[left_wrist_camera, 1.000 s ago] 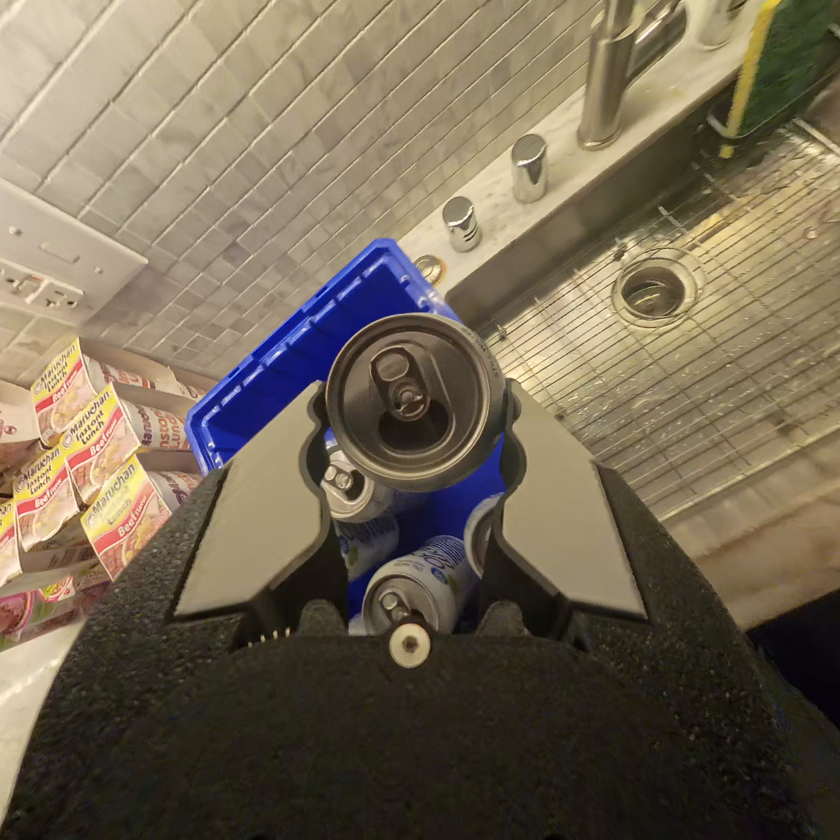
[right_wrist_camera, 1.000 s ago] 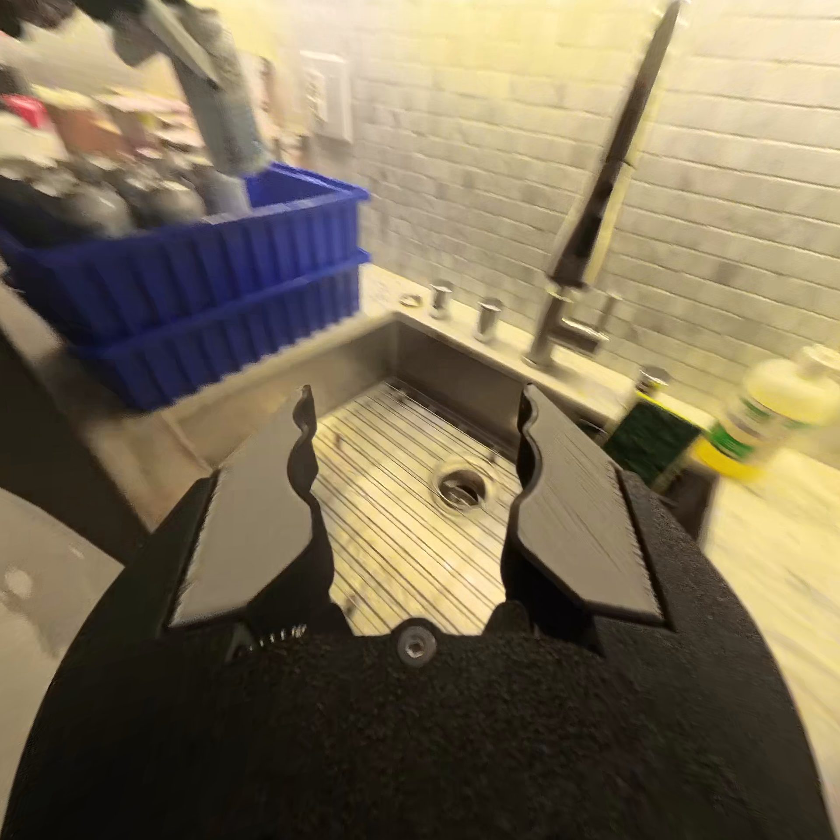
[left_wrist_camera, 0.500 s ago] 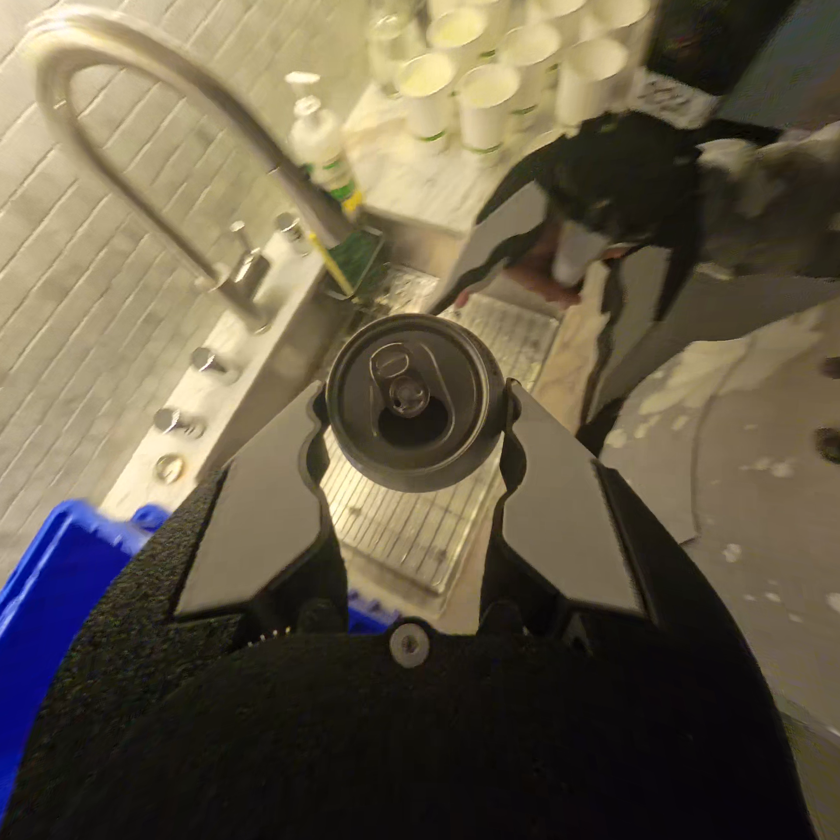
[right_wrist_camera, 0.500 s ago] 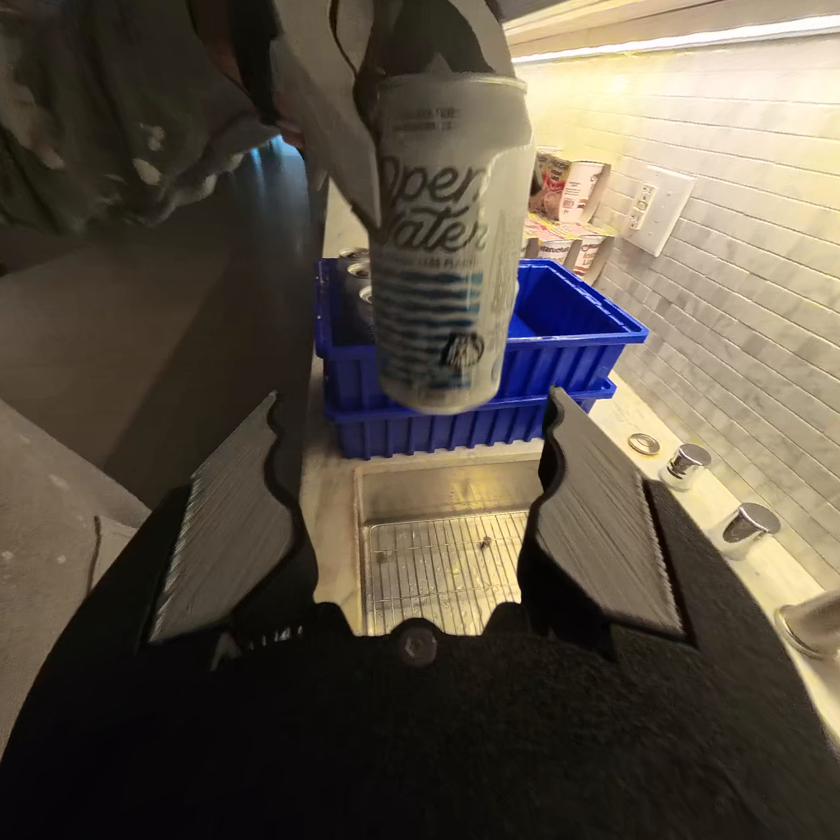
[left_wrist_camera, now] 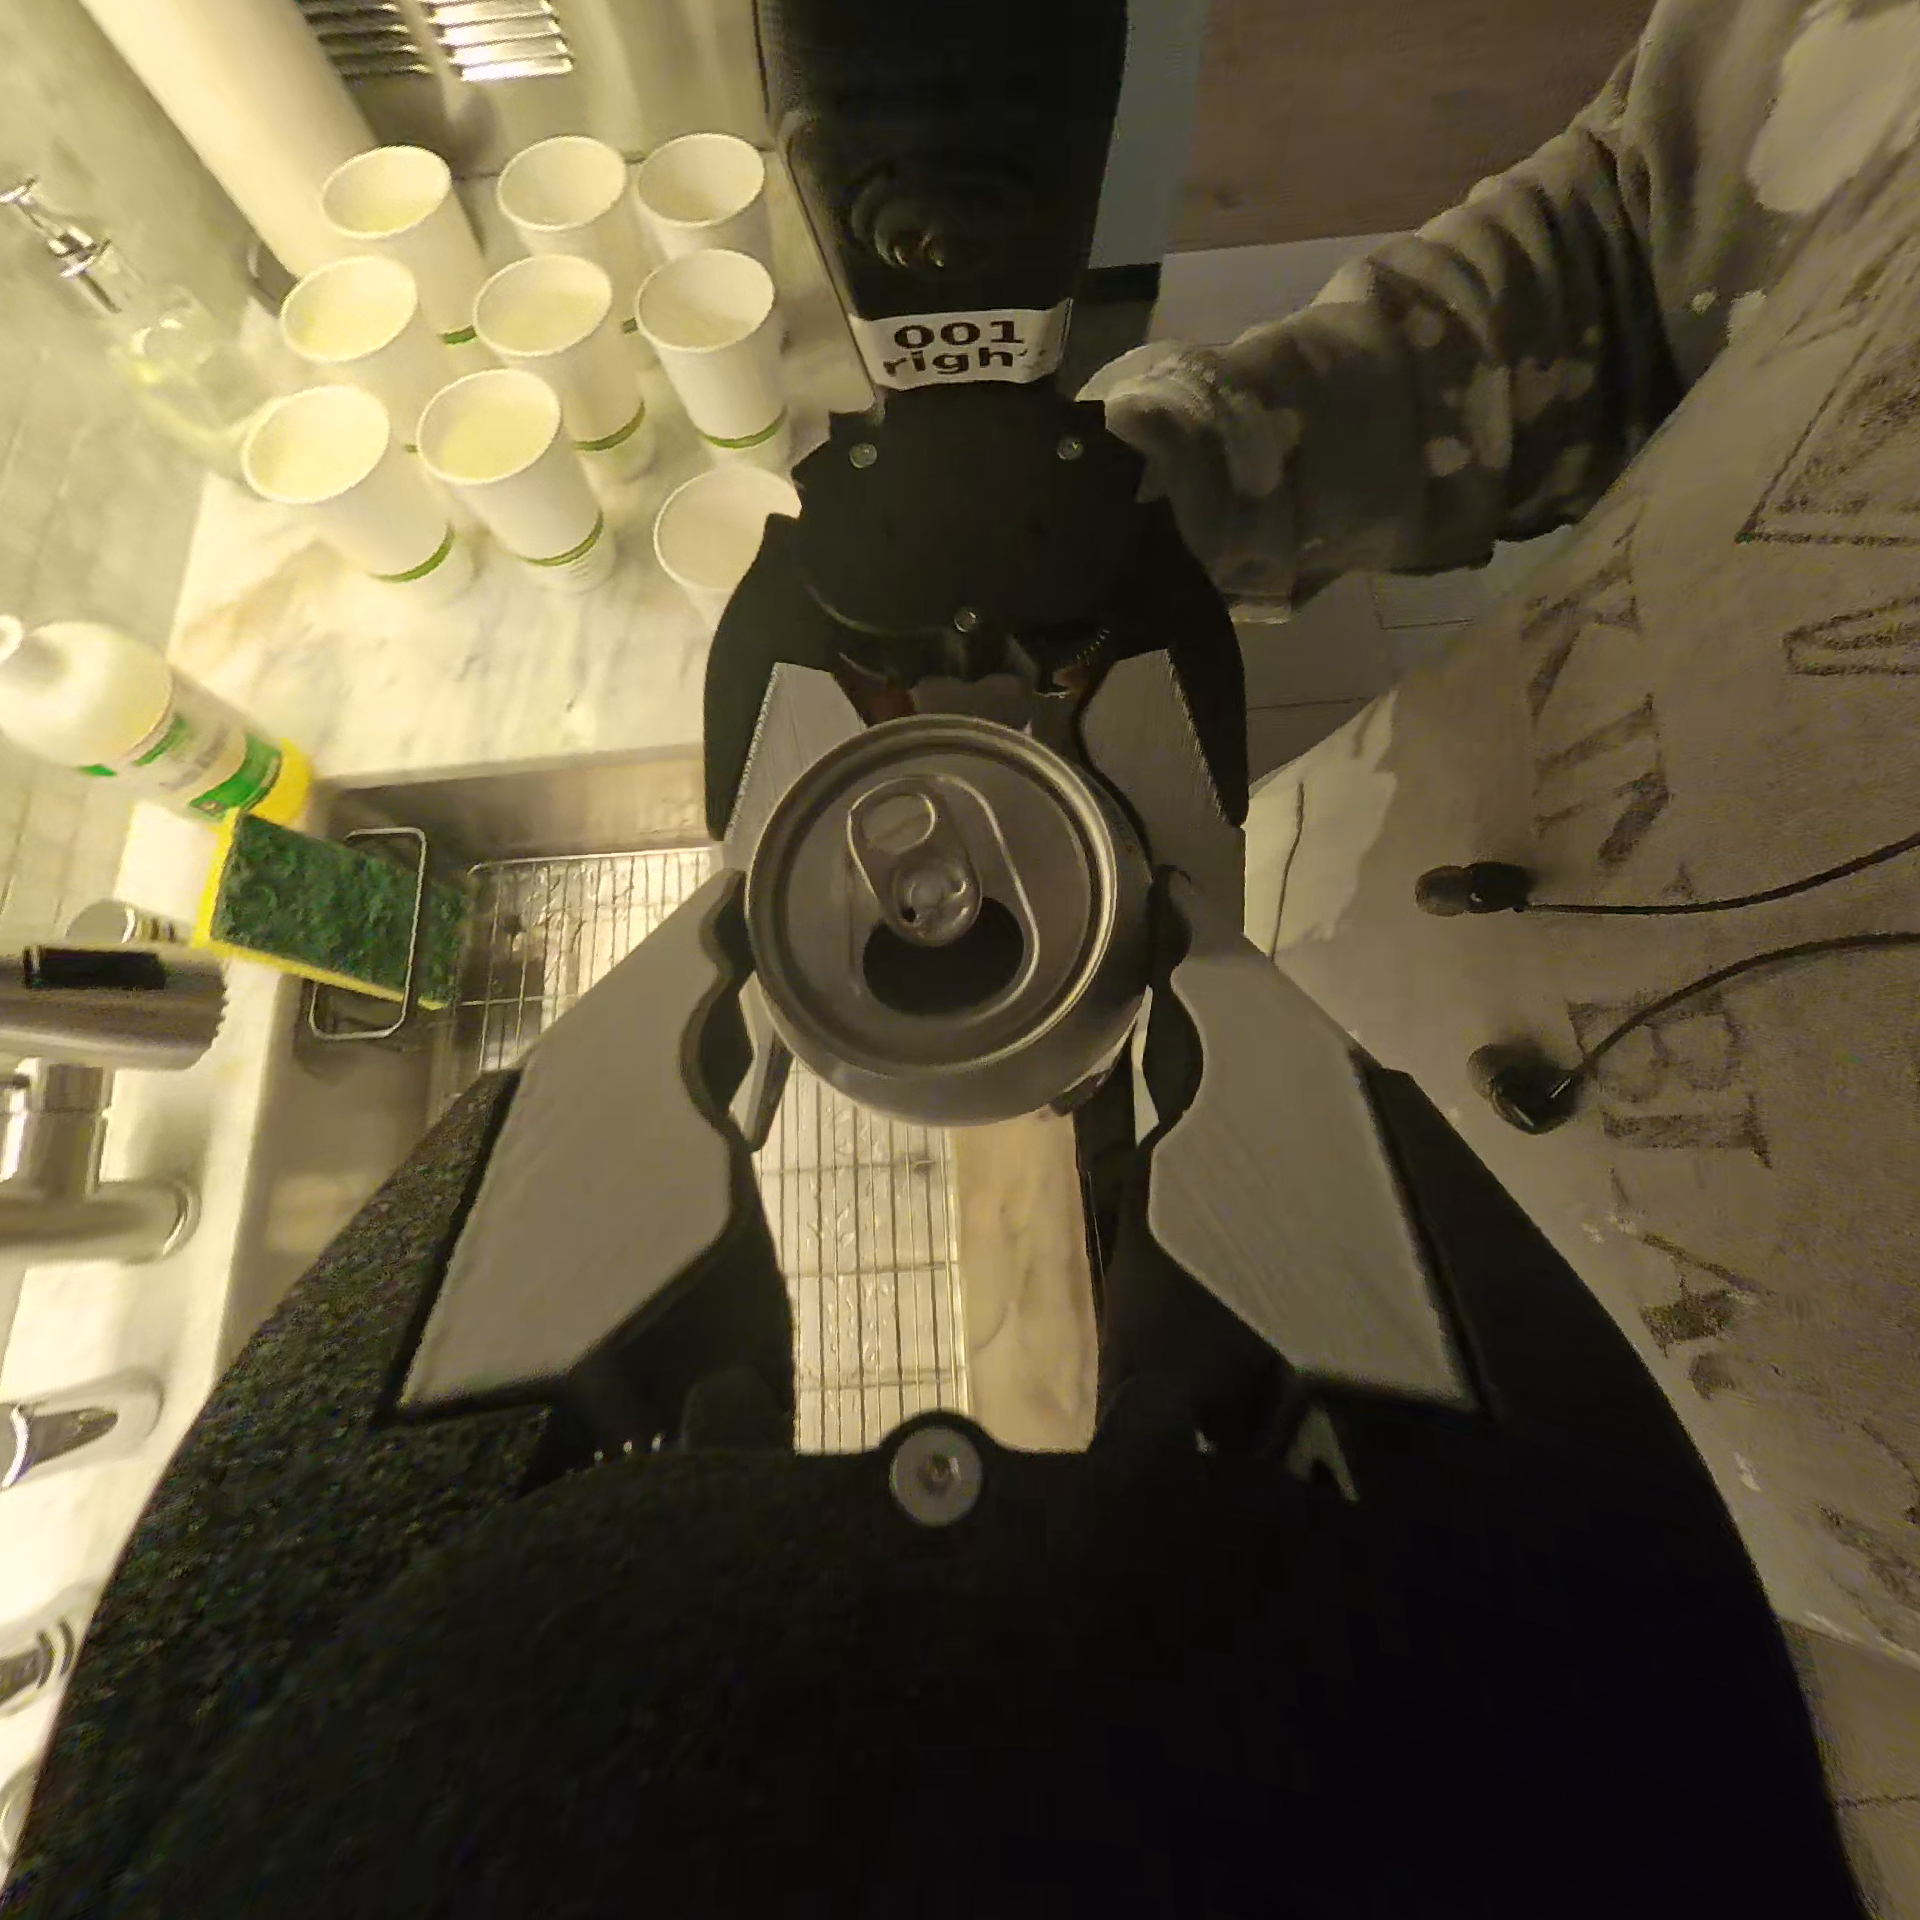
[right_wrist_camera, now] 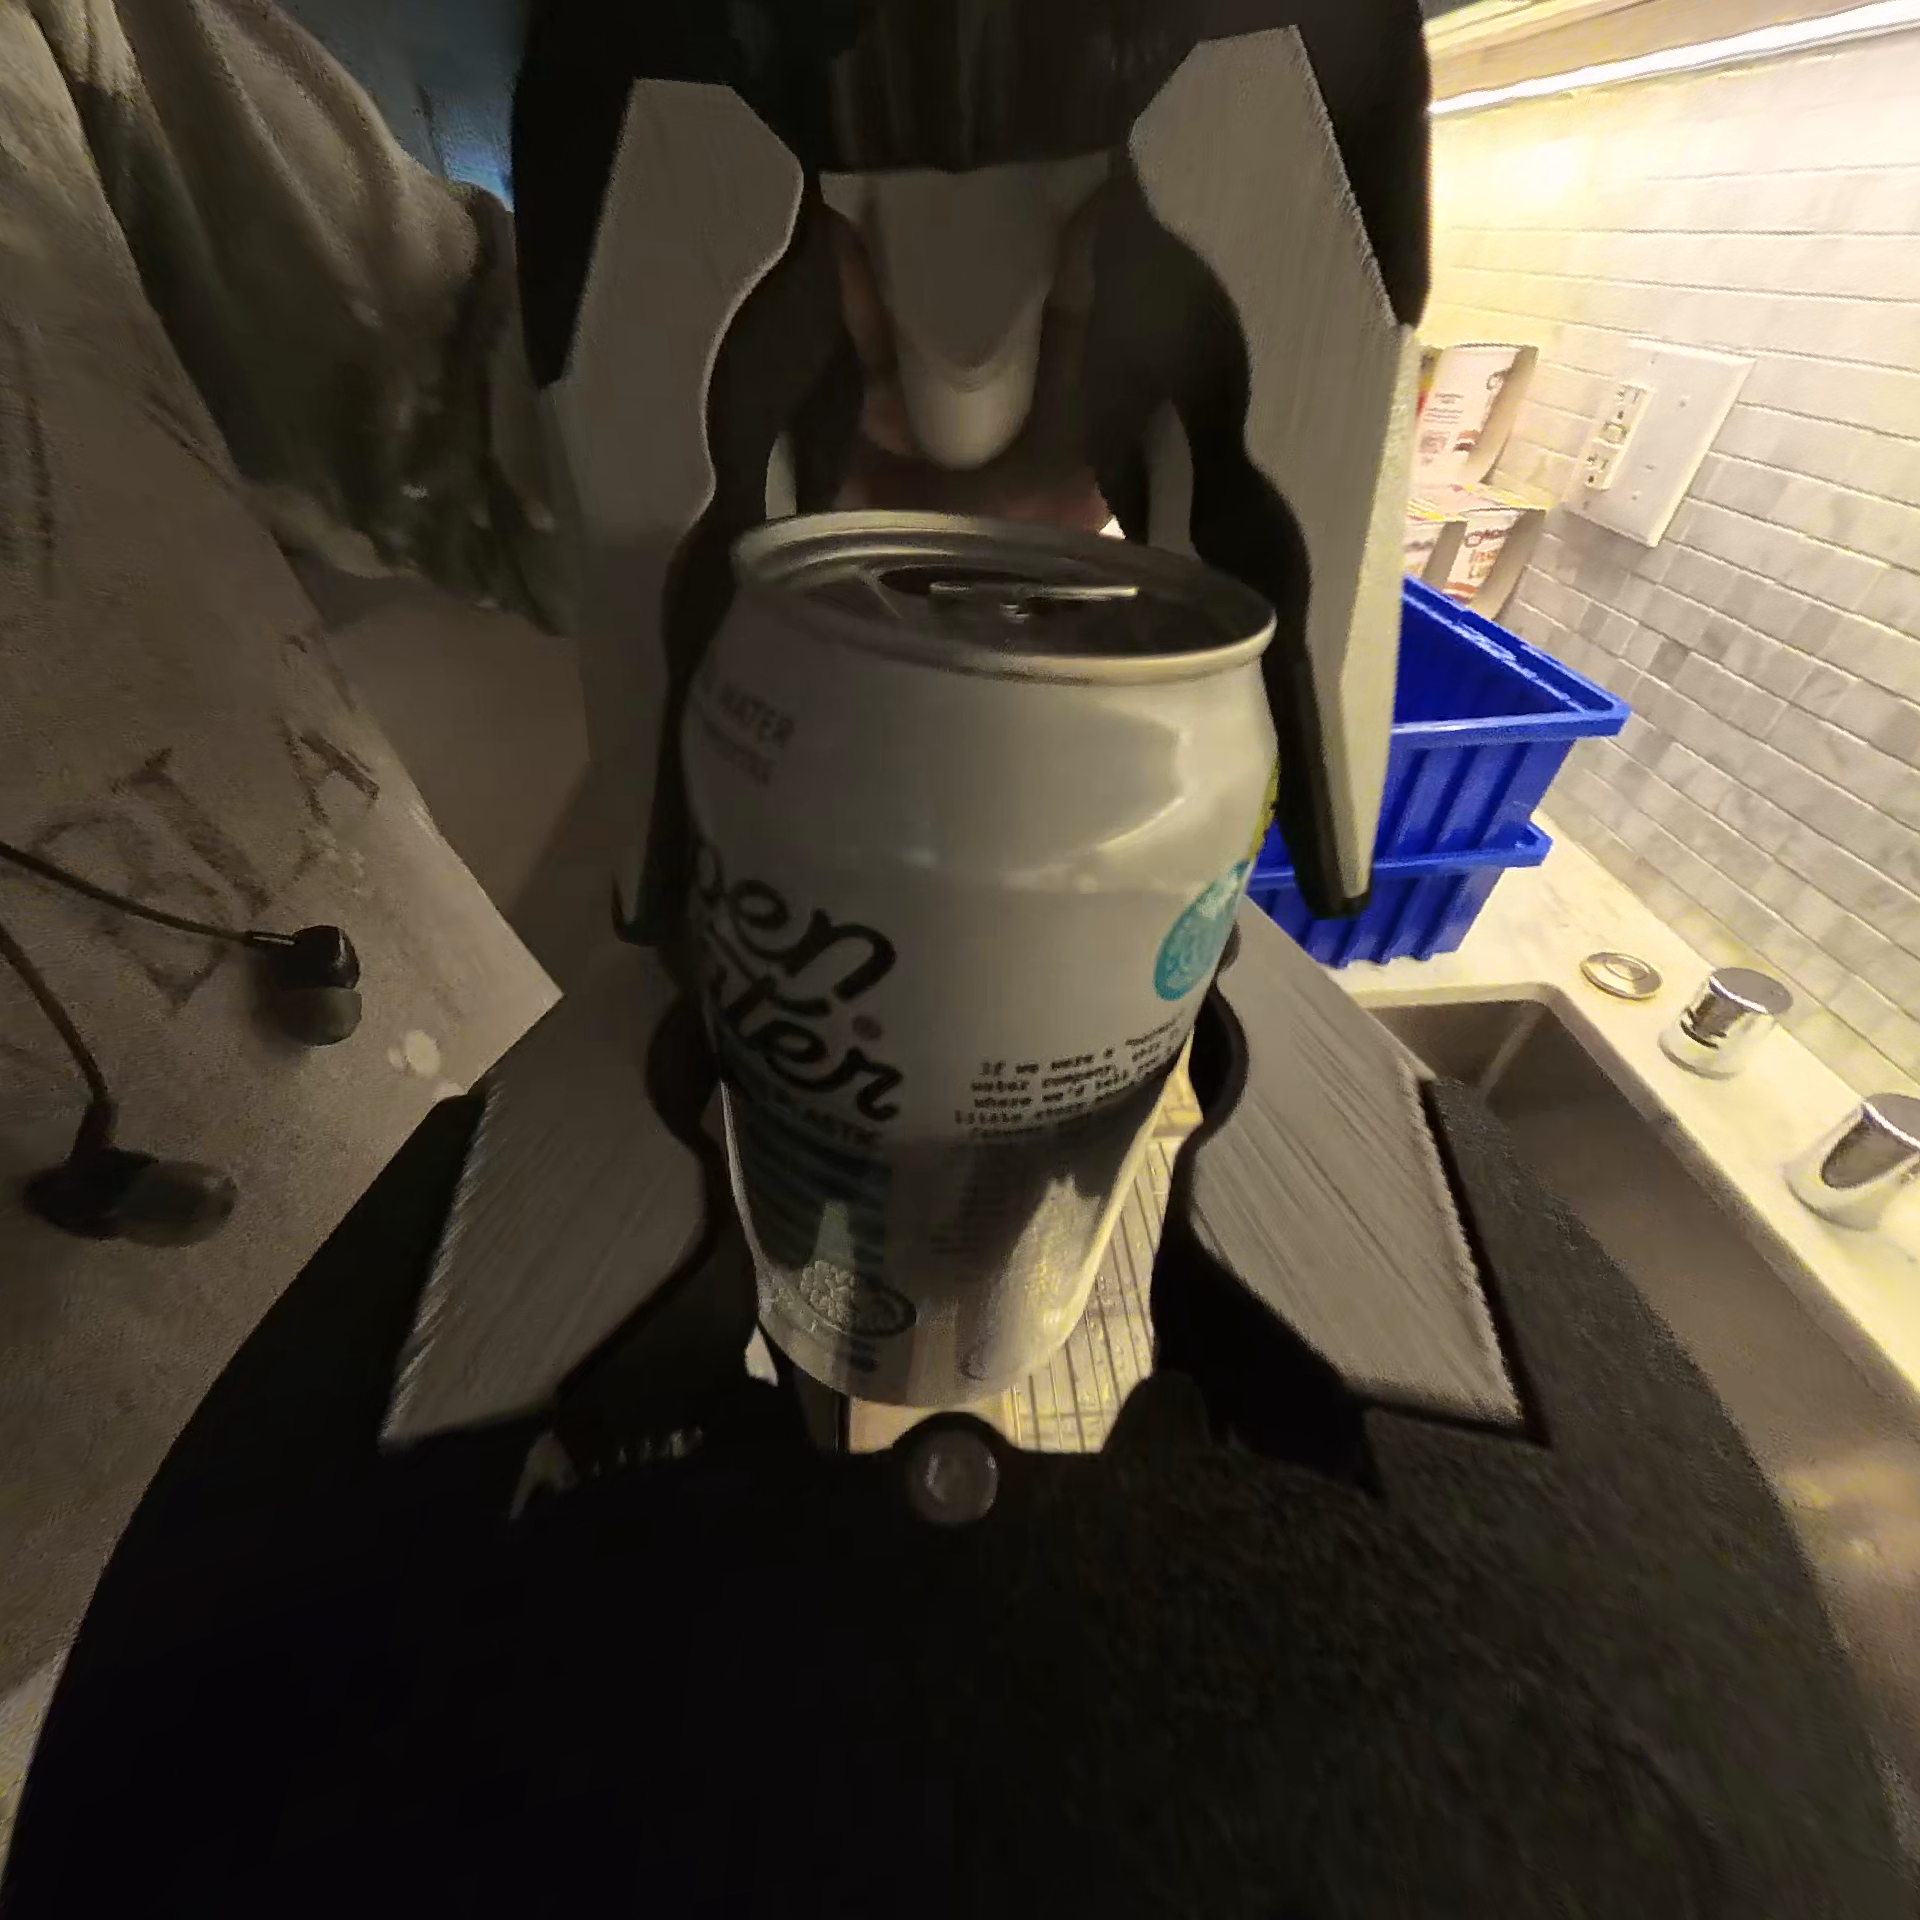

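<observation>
A white drink can with blue print [left_wrist_camera: 940, 1023] has its tab opened. My left gripper [left_wrist_camera: 945, 904] is shut on its upper part and holds it upright over the sink rack [left_wrist_camera: 873, 1299]. In the right wrist view the can [right_wrist_camera: 966, 810] hangs between my right gripper's fingers [right_wrist_camera: 935, 997], which flank its lower half closely; the jaws look open. The left gripper [right_wrist_camera: 987, 904] comes down onto the can from above. In the left wrist view the right gripper [left_wrist_camera: 977, 790] faces mine, just beyond the can.
Stacked blue bins [right_wrist_camera: 1455, 748] stand on the counter left of the sink [right_wrist_camera: 1475, 1049]. Paper cups [left_wrist_camera: 509, 447], a soap bottle [left_wrist_camera: 135, 727], a green sponge [left_wrist_camera: 322, 904] and the faucet [left_wrist_camera: 94, 997] edge the sink. A person's sleeve [left_wrist_camera: 1403, 395] and earbuds [left_wrist_camera: 1470, 890] are close.
My left gripper swung the can from above the blue bin to over the sink. The right gripper turned toward it, and the can now sits between its fingers.
</observation>
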